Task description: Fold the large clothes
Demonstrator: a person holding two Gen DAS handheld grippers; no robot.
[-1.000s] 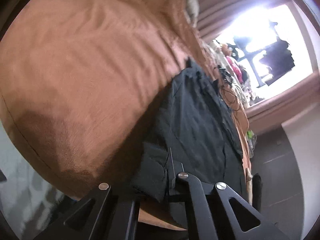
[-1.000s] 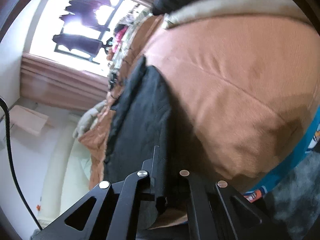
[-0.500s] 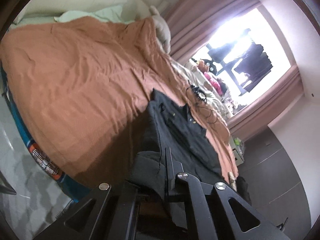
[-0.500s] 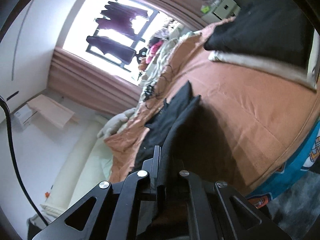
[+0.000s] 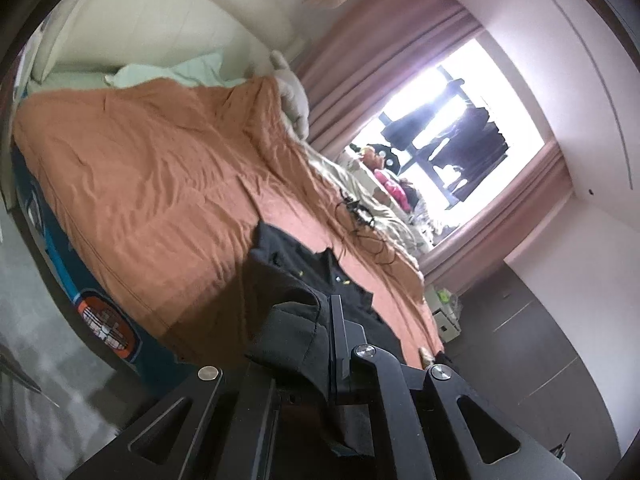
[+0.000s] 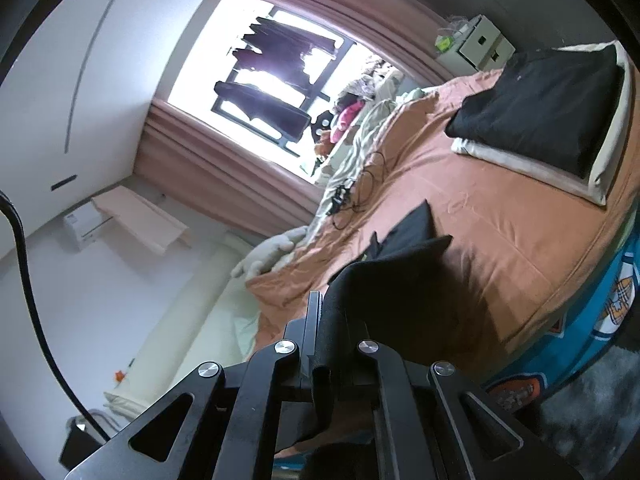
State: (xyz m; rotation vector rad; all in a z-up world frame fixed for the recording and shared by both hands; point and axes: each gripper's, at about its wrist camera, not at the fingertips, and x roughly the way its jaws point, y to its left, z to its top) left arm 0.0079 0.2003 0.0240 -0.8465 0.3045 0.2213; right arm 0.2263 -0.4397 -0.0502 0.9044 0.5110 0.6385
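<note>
**Black garment lifted off the bed, pinched at both ends**

Black fabric garment hangs between our two tools, its far part lying on the orange bedspread. Our left gripper is clamped tight on a bunched fold; the right gripper is likewise closed on a draped edge. We can't make out which garment it is: cloth hides both fingertip pairs. Behind, the bright window washes out detail.
</note>
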